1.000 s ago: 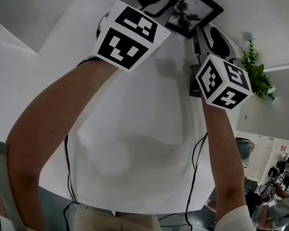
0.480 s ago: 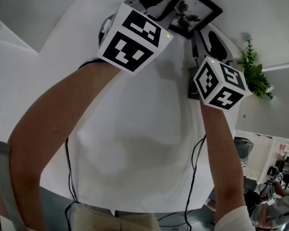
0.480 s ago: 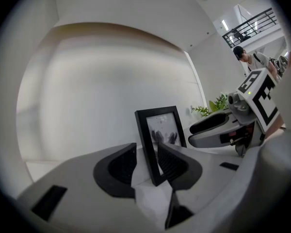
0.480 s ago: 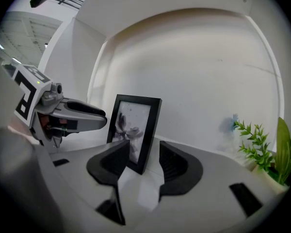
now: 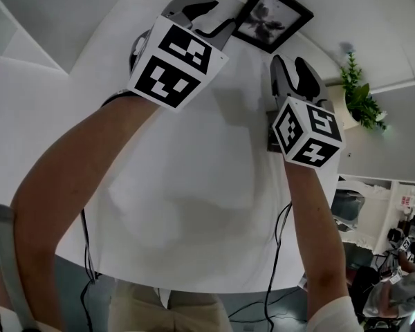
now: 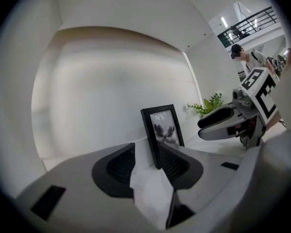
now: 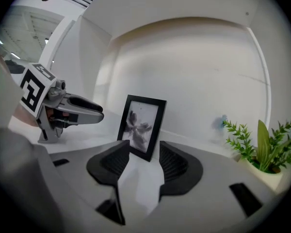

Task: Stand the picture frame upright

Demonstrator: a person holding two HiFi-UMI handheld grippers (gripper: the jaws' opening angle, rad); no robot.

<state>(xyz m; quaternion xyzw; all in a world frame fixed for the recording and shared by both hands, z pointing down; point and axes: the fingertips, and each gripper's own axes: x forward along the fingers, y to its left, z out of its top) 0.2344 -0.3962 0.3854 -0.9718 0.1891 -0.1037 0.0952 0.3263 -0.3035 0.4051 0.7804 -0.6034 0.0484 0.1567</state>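
A black picture frame with a dark flower print stands upright at the far side of the white round table. My left gripper is just left of the frame's left edge. Its jaws have just been opening and stand a little apart; in the left gripper view the frame's edge shows just past the tips, untouched by the pads. My right gripper is open, a short way in front of the frame, with nothing between its fingers.
A small green plant in a white pot stands to the right of the frame, near the table's edge. A white wall curves behind the table. Cables hang off the near edge. A person stands far in the background.
Both grippers have drawn back from the frame toward me. The left fingers, which were at the frame's left edge, are now off it. The frame stays standing.
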